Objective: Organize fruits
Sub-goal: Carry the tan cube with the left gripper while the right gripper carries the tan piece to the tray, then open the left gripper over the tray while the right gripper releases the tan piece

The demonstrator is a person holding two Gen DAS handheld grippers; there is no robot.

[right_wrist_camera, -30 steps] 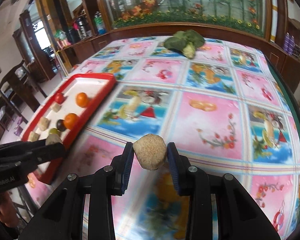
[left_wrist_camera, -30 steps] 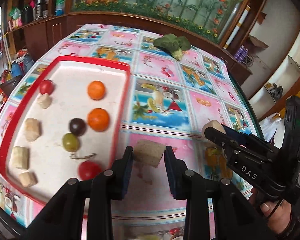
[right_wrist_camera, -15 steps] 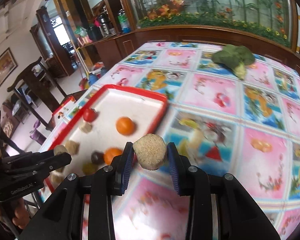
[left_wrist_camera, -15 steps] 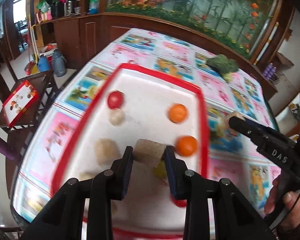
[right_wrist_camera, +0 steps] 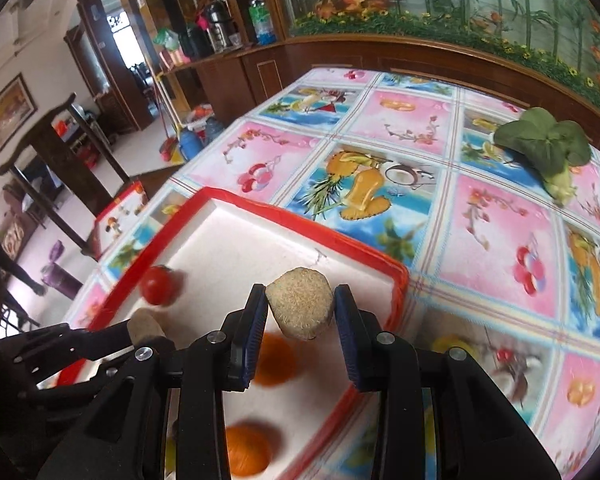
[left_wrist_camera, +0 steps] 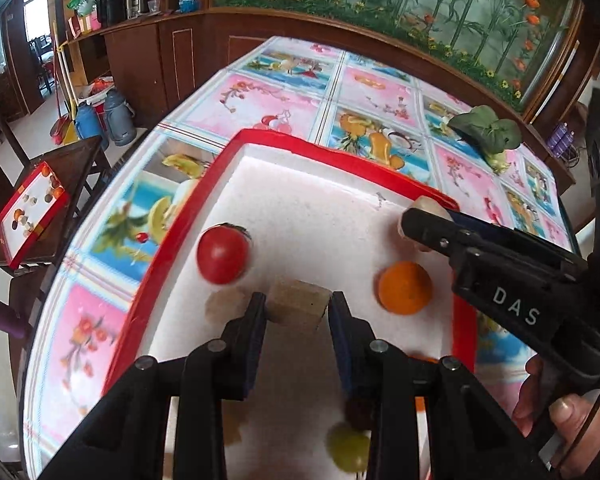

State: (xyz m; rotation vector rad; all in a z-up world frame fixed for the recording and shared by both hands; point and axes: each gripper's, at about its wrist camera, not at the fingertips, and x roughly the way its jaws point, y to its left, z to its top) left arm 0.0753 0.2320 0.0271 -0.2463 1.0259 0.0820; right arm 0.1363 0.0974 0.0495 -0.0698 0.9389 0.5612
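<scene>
A red-rimmed white tray (left_wrist_camera: 300, 142) (right_wrist_camera: 304, 222) lies on the table. My left gripper (left_wrist_camera: 298, 308) is shut on a tan cube (left_wrist_camera: 298, 306) held over the tray's middle. My right gripper (right_wrist_camera: 300, 308) is shut on a tan rounded chunk (right_wrist_camera: 300, 304), above the tray's far right part; it also shows in the left wrist view (left_wrist_camera: 424, 216). In the tray lie a red tomato (left_wrist_camera: 222, 255) (right_wrist_camera: 159, 285), two oranges (right_wrist_camera: 274, 362) (right_wrist_camera: 246, 450), one orange (left_wrist_camera: 405, 288), a green grape (left_wrist_camera: 347, 450), a dark fruit partly hidden and another tan piece (left_wrist_camera: 222, 308).
A leafy green vegetable (left_wrist_camera: 486, 130) (right_wrist_camera: 544, 146) rests on the flowered tablecloth (right_wrist_camera: 492, 232) at the far right. A second small tray (left_wrist_camera: 30, 210) sits on a low dark side table at the left. A wooden cabinet runs behind the table. A hand (left_wrist_camera: 568, 424) holds the right gripper.
Both grippers have swept left over the table to above the tray, each still gripping its tan piece. The tray's contents now lie close under the fingers.
</scene>
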